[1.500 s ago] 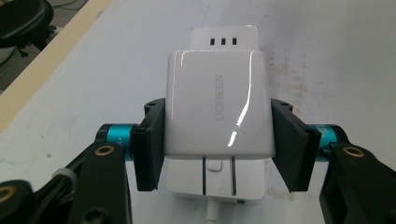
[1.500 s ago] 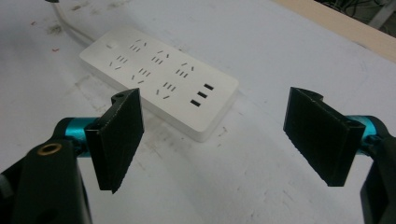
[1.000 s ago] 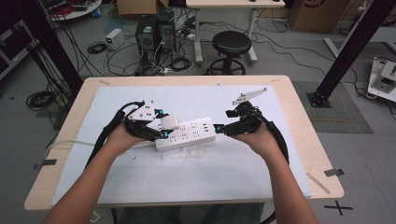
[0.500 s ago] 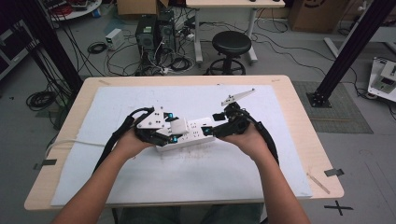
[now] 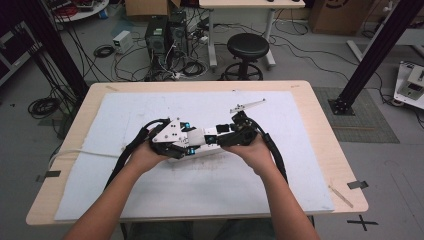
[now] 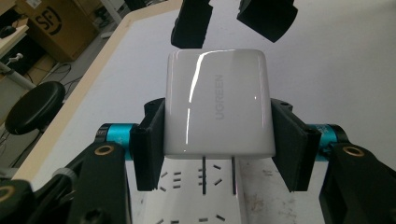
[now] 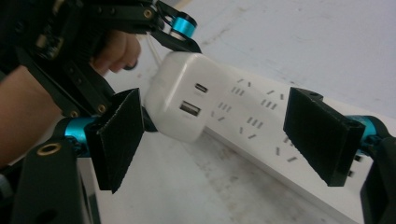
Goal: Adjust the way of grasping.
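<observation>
Step now: You are plugging the shiny white square charger block (image 6: 217,105) into the long white plastic power strip (image 7: 261,126). Its two metal prongs sit right at the slots, not all the way in.
Left gripper (image 6: 219,140): Its black pads squeeze the charger from both sides.
Right gripper (image 7: 229,140): Its jaws stand wide apart around the strip and hold nothing.
Where it is: The charger is above the strip, near the middle of the white mat (image 5: 150,107) on the wooden table (image 5: 320,125).
Next move: I think you should push the charger straight down and keep it upright.
In the way: The two grippers are very close, so they could bump. The strip may slide unless you pinch it.
Around: A black round stool (image 5: 247,47) stands behind the table.
</observation>
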A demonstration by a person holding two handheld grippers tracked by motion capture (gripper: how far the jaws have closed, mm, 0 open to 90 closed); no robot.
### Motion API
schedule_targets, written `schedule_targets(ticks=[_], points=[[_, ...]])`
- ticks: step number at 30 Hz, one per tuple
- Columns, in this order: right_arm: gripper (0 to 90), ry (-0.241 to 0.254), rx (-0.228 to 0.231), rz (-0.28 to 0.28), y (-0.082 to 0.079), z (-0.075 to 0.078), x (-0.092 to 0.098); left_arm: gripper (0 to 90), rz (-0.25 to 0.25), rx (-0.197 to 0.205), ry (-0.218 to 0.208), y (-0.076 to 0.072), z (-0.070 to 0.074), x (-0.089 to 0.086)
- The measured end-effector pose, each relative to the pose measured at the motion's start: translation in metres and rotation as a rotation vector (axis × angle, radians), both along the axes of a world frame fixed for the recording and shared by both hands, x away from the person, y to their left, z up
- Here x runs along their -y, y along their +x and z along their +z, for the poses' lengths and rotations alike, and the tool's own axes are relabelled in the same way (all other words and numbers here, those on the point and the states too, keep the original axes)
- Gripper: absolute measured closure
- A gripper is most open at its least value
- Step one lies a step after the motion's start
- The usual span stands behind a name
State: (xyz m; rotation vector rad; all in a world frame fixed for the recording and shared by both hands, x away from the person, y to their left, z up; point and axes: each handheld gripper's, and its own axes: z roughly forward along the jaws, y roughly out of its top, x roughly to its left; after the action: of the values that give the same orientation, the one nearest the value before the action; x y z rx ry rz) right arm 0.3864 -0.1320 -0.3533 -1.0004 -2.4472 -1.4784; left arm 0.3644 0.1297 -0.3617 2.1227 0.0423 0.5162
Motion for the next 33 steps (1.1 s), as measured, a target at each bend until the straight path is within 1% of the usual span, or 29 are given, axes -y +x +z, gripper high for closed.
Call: schedule_targets(ticks=[2,4,5,6,8,9,10,12,14,16,17,21,22,23,27,29,30,32,33], points=[[20.6,0.009,-0.005,0.0,0.0,-0.001,0.0,42.5,0.002,0.004,-0.001,0.0,0.0,0.001],[20.6,0.037,-0.028,0.011,0.0,-0.004,-0.004,42.5,0.001,0.01,-0.006,-0.001,0.0,0.002],[20.5,0.043,-0.028,0.013,0.0,-0.004,-0.006,42.5,0.001,0.011,0.0,-0.001,0.001,0.002],[20.6,0.049,-0.036,0.013,0.0,-0.005,-0.007,42.5,-0.001,0.008,-0.005,-0.001,0.0,0.003],[20.6,0.053,-0.038,0.014,0.001,-0.005,-0.007,42.5,-0.003,0.008,-0.003,-0.001,0.0,0.003],[20.6,0.06,-0.041,0.015,0.001,-0.006,-0.008,42.5,-0.001,0.022,0.0,-0.002,0.001,0.003],[20.6,0.067,-0.054,0.013,0.001,-0.006,-0.009,42.5,-0.003,0.024,-0.002,-0.002,0.001,0.003],[20.6,0.067,-0.054,0.013,0.001,-0.006,-0.009,42.5,-0.003,0.026,-0.002,-0.003,0.001,0.004],[20.6,0.091,-0.063,0.017,0.002,-0.007,-0.009,42.5,-0.009,0.037,-0.006,-0.004,0.001,0.005],[20.6,0.091,-0.063,0.017,0.002,-0.007,-0.009,42.5,-0.012,0.037,-0.005,-0.005,0.001,0.006],[20.6,0.095,-0.066,0.017,0.002,-0.007,-0.01,42.5,-0.015,0.047,-0.004,-0.006,0.001,0.007],[20.6,0.093,-0.073,0.023,0.002,-0.008,-0.012,42.5,-0.019,0.056,0.004,-0.008,0.001,0.008],[20.6,0.098,-0.082,0.021,0.002,-0.009,-0.012,42.5,-0.019,0.056,0.004,-0.008,0.001,0.008],[20.7,0.11,-0.085,0.025,0.002,-0.01,-0.014,42.5,-0.021,0.058,-0.004,-0.01,0.001,0.01],[20.9,0.123,-0.093,0.027,0.002,-0.011,-0.015,42.5,-0.023,0.061,-0.011,-0.011,0.002,0.011],[21.5,0.127,-0.098,0.028,0.002,-0.012,-0.016,42.5,-0.026,0.064,-0.011,-0.011,0.002,0.011],[21.6,0.133,-0.108,0.03,0.002,-0.013,-0.017,42.5,-0.026,0.063,-0.013,-0.011,0.003,0.011],[22.8,0.134,-0.108,0.032,0.002,-0.013,-0.018,42.5,-0.027,0.065,-0.012,-0.011,0.003,0.011],[27.2,0.154,-0.107,0.042,0.002,-0.015,-0.019,42.5,-0.031,0.069,-0.013,-0.012,0.003,0.012]])
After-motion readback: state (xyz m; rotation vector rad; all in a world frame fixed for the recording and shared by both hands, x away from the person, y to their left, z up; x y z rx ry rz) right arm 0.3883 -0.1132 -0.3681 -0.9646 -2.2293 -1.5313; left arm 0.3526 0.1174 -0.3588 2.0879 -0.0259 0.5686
